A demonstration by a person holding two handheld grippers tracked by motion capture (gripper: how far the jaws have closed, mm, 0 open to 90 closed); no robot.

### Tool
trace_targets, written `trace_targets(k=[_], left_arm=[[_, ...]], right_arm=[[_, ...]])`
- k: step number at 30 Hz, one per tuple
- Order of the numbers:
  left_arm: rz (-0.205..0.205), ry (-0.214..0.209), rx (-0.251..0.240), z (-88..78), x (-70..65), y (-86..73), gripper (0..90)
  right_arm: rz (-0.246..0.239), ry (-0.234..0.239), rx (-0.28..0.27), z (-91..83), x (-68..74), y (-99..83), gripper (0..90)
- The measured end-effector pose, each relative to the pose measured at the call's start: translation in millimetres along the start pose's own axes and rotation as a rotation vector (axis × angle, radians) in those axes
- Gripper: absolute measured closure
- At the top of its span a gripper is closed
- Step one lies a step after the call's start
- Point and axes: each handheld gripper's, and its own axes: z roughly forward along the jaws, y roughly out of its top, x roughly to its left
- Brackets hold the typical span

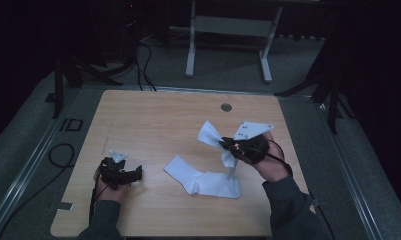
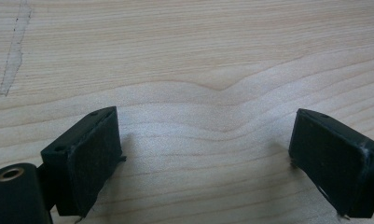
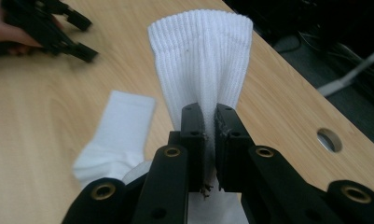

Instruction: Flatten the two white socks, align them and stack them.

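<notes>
Right gripper [image 3: 210,140]: jaws pinched on the ribbed leg of a white sock [image 3: 201,60], held above the tabletop [image 1: 153,115].
Second sock [image 1: 203,181]: lies flat on the tabletop, just below the lifted one.
Left gripper [image 2: 208,158]: jaws wide apart, nothing between them, low over bare wood at the near left.
</notes>
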Motion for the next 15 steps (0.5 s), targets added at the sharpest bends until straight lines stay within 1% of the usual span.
trace_targets(k=[2, 3, 4, 5, 8, 9, 11, 12, 13, 14, 15], left_arm=[[0.000, 0.000, -0.002, 0.2, 0.0, -0.1, 9.0], [0.001, 0.000, -0.002, 0.2, 0.0, -0.1, 9.0], [0.001, 0.000, -0.002, 0.2, 0.0, -0.1, 9.0], [0.001, 0.000, -0.002, 0.2, 0.1, -0.1, 9.0], [0.000, 0.000, -0.003, 0.2, 0.0, -0.1, 9.0], [-0.002, 0.000, -0.003, 0.2, -0.2, -0.1, 9.0], [0.000, -0.001, -0.001, 0.1, 0.0, -0.1, 9.0], [0.000, -0.001, -0.001, 0.1, 0.0, -0.1, 8.9], [0.000, -0.001, 0.000, 0.1, 0.0, -0.1, 9.0], [0.001, -0.001, 0.000, 0.1, 0.0, -0.1, 9.0], [0.001, -0.001, 0.001, 0.0, 0.1, 0.0, 9.0]], right_arm=[[-0.004, 0.004, -0.003, -2.1, 2.5, 0.3, 82.9], [-0.007, 0.010, -0.010, -5.6, 7.1, 0.0, 82.8], [-0.007, 0.010, -0.010, -5.6, 7.1, 0.0, 82.8], [-0.002, 0.036, -0.012, -8.1, 12.8, -1.2, 82.7], [0.000, 0.047, -0.010, -7.4, 15.7, -1.9, 82.6], [0.009, 0.081, 0.007, 3.3, 22.2, -5.6, 82.6], [0.023, 0.100, 0.021, 14.5, 25.9, -8.9, 82.6], [0.023, 0.100, 0.021, 14.5, 25.9, -8.9, 82.6], [0.034, 0.114, 0.029, 23.9, 28.8, -11.7, 82.5], [0.034, 0.114, 0.029, 23.9, 28.8, -11.7, 82.5], [0.059, 0.123, 0.039, 35.1, 32.4, -15.6, 82.5]])
